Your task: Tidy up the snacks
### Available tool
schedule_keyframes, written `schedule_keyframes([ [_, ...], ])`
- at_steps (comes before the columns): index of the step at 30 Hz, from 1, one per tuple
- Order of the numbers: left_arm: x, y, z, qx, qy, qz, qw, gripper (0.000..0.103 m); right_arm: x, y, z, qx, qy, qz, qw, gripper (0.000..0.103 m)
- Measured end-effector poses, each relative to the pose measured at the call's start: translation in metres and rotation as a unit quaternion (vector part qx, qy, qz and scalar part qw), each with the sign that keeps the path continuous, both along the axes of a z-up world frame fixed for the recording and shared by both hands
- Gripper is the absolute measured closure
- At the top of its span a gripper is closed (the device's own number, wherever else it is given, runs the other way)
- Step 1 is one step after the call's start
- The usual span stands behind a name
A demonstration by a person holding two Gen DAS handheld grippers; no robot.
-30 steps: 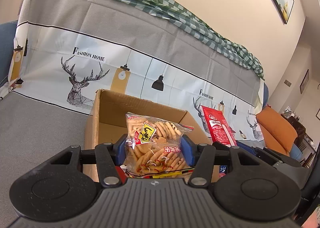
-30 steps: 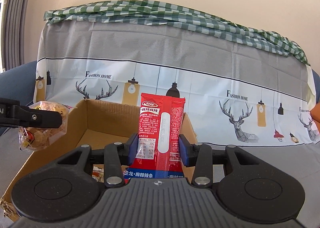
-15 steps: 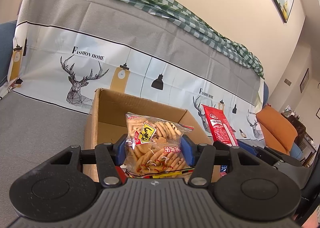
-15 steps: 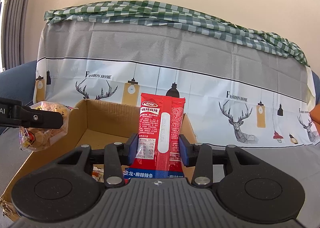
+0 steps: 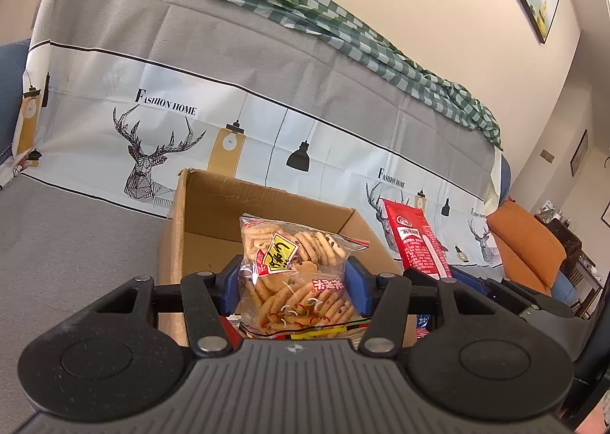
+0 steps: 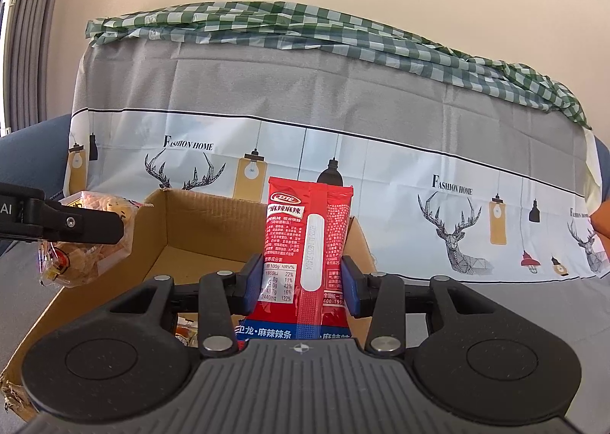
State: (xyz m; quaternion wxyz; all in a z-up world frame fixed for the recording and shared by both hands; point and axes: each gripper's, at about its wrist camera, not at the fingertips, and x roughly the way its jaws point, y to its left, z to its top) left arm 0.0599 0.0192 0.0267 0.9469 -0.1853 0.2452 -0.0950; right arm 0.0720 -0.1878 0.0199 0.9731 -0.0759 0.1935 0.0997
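Observation:
My left gripper (image 5: 295,287) is shut on a clear bag of biscuits (image 5: 297,274), held upright over the near rim of an open cardboard box (image 5: 198,220). My right gripper (image 6: 303,283) is shut on a red snack packet (image 6: 307,239), also upright above the same cardboard box (image 6: 190,239). In the left wrist view the red packet (image 5: 417,243) shows at the right beyond the box. In the right wrist view the biscuit bag (image 6: 87,239) and the left gripper's finger (image 6: 76,224) show at the left. Other wrappers lie in the box bottom, mostly hidden.
The box sits on a sofa seat draped in grey cloth (image 5: 68,235). The sofa back behind carries a deer-print cover (image 6: 343,129) and a green checked cloth (image 6: 267,26). An orange cushion (image 5: 526,239) lies at the far right.

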Motion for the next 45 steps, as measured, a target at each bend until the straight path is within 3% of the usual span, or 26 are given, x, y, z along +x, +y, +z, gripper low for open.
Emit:
schedule_keyframes([
  [22,0.007,-0.016,-0.002,-0.007,-0.002,-0.025,0.9997,0.043,0.000,-0.002,-0.001,0.000,-0.002,-0.006,1.000,0.059],
  [23,0.006,-0.019,-0.002,-0.008,-0.005,-0.031,0.9995,0.043,-0.001,-0.002,0.000,0.000,-0.002,-0.007,1.000,0.059],
  [24,0.006,-0.022,-0.001,-0.005,-0.009,-0.037,0.9993,0.035,-0.001,-0.002,0.000,-0.002,-0.003,-0.009,1.000,0.058],
  [25,0.005,-0.025,0.001,-0.001,-0.015,-0.042,0.9990,0.019,-0.001,-0.003,0.000,-0.005,-0.005,-0.015,1.000,0.057],
  [26,0.004,-0.027,0.002,0.006,-0.023,-0.043,0.9988,0.014,-0.001,-0.003,0.000,-0.006,-0.007,-0.020,1.000,0.046],
  [27,0.002,-0.030,0.004,0.013,-0.030,-0.042,0.9986,0.011,-0.001,-0.004,0.000,-0.010,-0.008,-0.028,1.000,0.037],
  [28,0.001,-0.032,0.005,0.020,-0.034,-0.042,0.9983,0.011,-0.001,-0.005,-0.001,-0.012,-0.011,-0.035,0.999,0.021],
  [29,0.000,-0.032,0.005,0.023,-0.035,-0.042,0.9982,0.011,-0.001,-0.007,0.000,-0.010,-0.012,-0.038,0.999,0.018],
  [34,-0.009,-0.028,0.007,0.041,-0.048,-0.026,0.9977,0.006,-0.006,-0.017,0.003,0.000,-0.014,-0.042,0.999,0.013],
  [37,-0.024,-0.027,0.013,0.063,-0.061,-0.021,0.9959,0.006,-0.020,-0.025,0.013,0.033,-0.032,-0.043,0.998,0.001],
  [40,-0.043,-0.027,0.020,0.086,-0.065,-0.012,0.9941,0.006,-0.034,-0.029,0.017,0.053,-0.028,-0.034,0.998,0.001],
  [45,-0.071,-0.026,0.016,0.098,-0.015,-0.015,0.9950,0.005,-0.060,-0.037,0.015,0.068,-0.013,-0.053,0.996,0.001],
])
